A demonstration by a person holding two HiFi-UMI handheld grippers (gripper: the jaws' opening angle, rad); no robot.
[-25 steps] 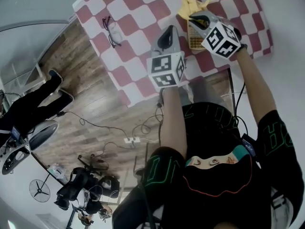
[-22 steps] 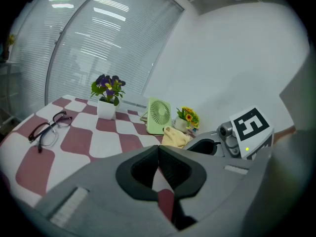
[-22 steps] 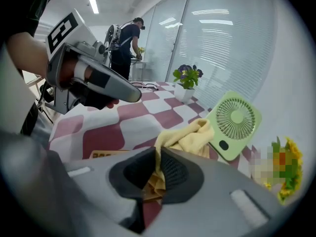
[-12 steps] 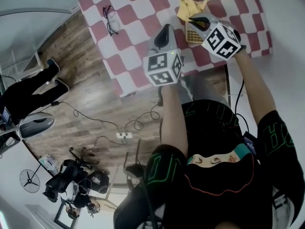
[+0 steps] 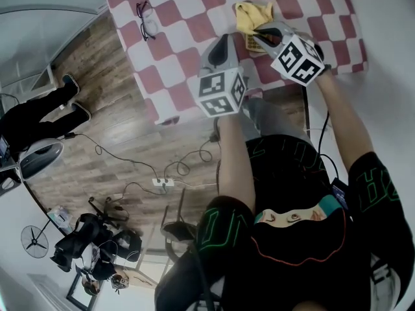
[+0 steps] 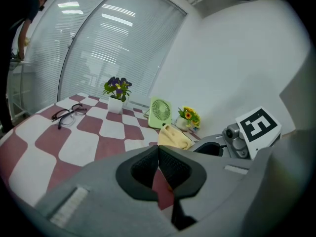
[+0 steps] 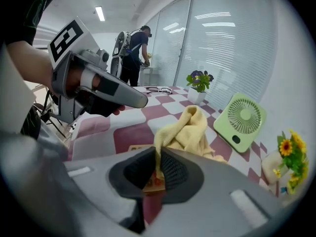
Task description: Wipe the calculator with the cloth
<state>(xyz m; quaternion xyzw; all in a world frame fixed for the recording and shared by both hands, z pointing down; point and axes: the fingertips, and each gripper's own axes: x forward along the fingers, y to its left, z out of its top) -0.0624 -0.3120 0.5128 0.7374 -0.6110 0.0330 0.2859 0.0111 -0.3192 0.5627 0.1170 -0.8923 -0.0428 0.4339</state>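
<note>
The right gripper (image 7: 157, 168) pinches a fold of the soft yellow cloth (image 7: 190, 127), which bunches up beyond its jaws over the small tan calculator (image 5: 253, 43) on the red-and-white chequered table (image 5: 181, 18). The calculator lies straight below these jaws, so pressing down should begin the wipe. The left gripper (image 6: 159, 168), jaws pressed together on nothing, hovers just left of it

cloth (image 5: 251, 15) on calc (image 5: 255, 43) | fan (image 7: 243, 118) behind cloth | glasses (image 5: 147, 19) far L on table (image 5: 181, 50)
</note>
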